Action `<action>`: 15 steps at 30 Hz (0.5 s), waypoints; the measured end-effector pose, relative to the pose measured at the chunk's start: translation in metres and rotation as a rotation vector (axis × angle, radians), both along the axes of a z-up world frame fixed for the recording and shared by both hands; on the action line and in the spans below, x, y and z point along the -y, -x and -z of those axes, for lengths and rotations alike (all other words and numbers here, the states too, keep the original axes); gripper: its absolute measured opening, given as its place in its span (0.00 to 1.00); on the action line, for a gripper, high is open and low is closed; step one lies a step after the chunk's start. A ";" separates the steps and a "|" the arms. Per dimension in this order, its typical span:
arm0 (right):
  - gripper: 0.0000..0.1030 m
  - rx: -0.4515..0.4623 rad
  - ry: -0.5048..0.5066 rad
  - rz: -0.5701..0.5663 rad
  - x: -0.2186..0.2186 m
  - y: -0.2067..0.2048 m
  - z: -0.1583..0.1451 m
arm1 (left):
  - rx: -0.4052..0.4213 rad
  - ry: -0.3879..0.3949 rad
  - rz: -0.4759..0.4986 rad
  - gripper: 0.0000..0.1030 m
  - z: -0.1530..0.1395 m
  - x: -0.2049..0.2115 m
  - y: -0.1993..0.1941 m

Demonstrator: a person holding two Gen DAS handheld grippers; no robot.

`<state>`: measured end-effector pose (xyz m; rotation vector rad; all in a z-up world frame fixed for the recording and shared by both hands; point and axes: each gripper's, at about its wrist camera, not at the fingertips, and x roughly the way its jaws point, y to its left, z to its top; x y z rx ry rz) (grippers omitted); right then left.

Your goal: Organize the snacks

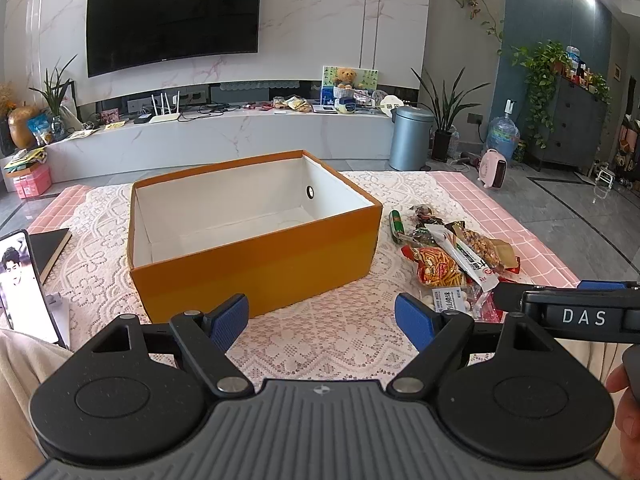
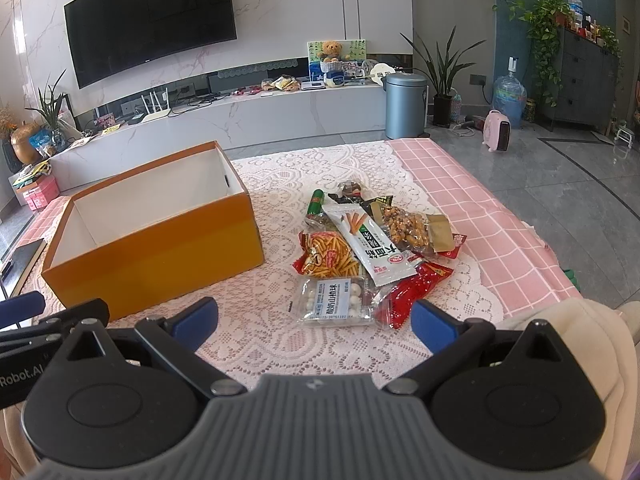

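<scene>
An open orange box (image 1: 256, 264) (image 2: 160, 252) with a white, bare inside stands on the lace cloth. To its right lies a heap of snack packets (image 1: 452, 256) (image 2: 368, 244): a white bar wrapper (image 2: 368, 240), a red bag of sticks (image 2: 326, 258), a nut pack (image 2: 404, 226), a clear pack of white balls (image 2: 334, 300), a red pouch (image 2: 412, 290) and a green tube (image 2: 316, 202). My left gripper (image 1: 322, 322) is open just before the box's near wall, holding nothing. My right gripper (image 2: 314, 322) is open just short of the white-ball pack.
A phone on a stand (image 1: 24, 284) and a dark book (image 1: 50, 248) sit left of the box. The pink checked table cover (image 2: 480, 208) ends at the right edge. Beyond are a TV unit (image 1: 224, 132), a bin (image 1: 410, 138) and a small heater (image 2: 498, 130) on the floor.
</scene>
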<state>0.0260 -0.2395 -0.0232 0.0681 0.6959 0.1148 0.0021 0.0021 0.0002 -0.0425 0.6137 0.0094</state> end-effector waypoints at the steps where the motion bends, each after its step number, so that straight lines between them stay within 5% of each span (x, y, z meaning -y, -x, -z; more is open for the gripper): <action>1: 0.97 0.000 0.000 0.000 0.000 0.000 0.000 | 0.000 0.001 0.000 0.94 0.000 0.000 0.000; 15: 0.97 -0.002 -0.002 0.001 0.001 0.000 0.000 | -0.005 0.001 -0.003 0.94 0.001 -0.004 0.002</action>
